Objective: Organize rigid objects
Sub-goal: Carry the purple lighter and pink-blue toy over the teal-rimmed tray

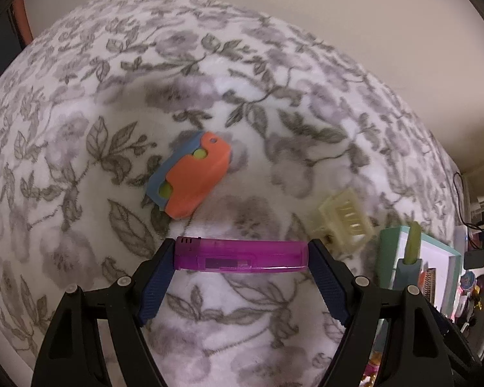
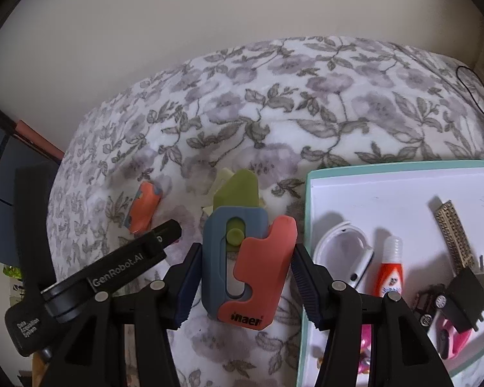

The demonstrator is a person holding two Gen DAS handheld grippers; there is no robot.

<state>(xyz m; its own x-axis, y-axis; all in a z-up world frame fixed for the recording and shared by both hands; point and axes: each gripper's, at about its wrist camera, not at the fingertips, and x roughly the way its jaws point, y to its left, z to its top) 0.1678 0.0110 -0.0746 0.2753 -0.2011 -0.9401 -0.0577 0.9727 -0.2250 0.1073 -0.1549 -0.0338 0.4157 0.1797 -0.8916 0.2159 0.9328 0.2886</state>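
Your left gripper (image 1: 241, 254) clamps a translucent purple plastic lighter (image 1: 240, 255) crosswise by its ends above the grey floral blanket (image 1: 80, 129); your right gripper (image 2: 244, 269) holds a blue-and-orange plastic toy cutter with green blade (image 2: 242, 251), just left of the teal-rimmed white cardboard box (image 2: 403, 166); farther left of that box lies a second, closed orange-and-blue cutter (image 1: 192, 179); a cream plastic hair claw (image 1: 343, 222) rests near the box.

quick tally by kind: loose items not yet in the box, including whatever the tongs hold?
Orange-and-blue toy cutters: 2, one on the blanket, one in the right tongs
Purple lighter: 1, in the left tongs
Cream hair clip: 1, on the blanket
Total: 4
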